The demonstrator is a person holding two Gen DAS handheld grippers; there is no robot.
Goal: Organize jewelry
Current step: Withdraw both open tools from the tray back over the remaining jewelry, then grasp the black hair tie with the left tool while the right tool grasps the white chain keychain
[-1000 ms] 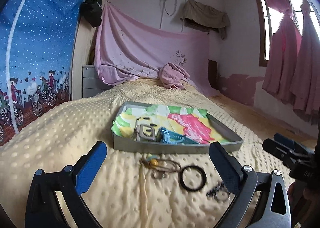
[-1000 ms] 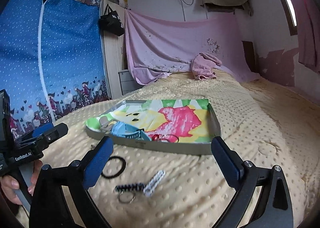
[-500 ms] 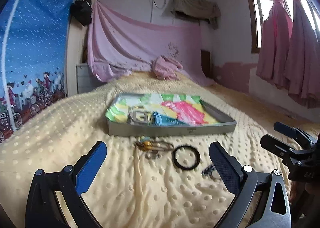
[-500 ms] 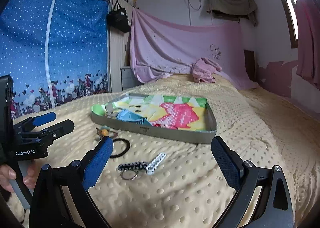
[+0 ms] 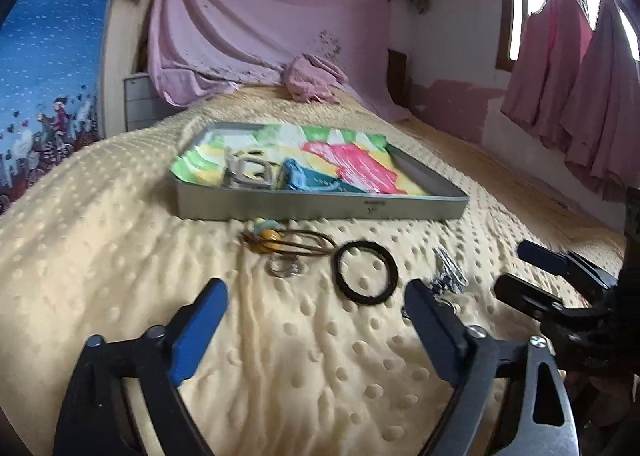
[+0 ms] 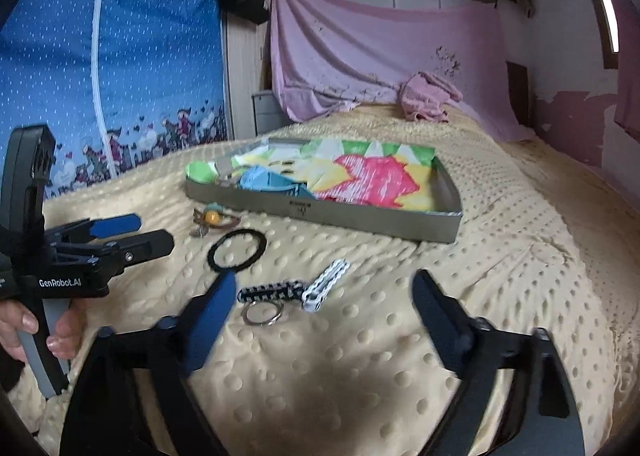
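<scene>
Yellow bedspread (image 6: 400, 336) lower frame: approach step; my right gripper (image 6: 324, 296), spread but closing, empty, needed lowering onto the beaded keychain (image 6: 292, 290).

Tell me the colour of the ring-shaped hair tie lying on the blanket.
Black. The hair tie shows best in the right wrist view.

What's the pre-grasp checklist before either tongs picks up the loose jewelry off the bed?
1. Left tongs empty, jaws closing: ok.
2. Right tongs empty, jaws closing: ok.
3. Black ring lies flat, apart from the beaded cord: ok.
4. Woven keychain ahead of right tongs, unobstructed: ok.
5. Tray has free room on its pink side: ok.
6. Small metal ring tangled with the cord: cannot tell.
</scene>
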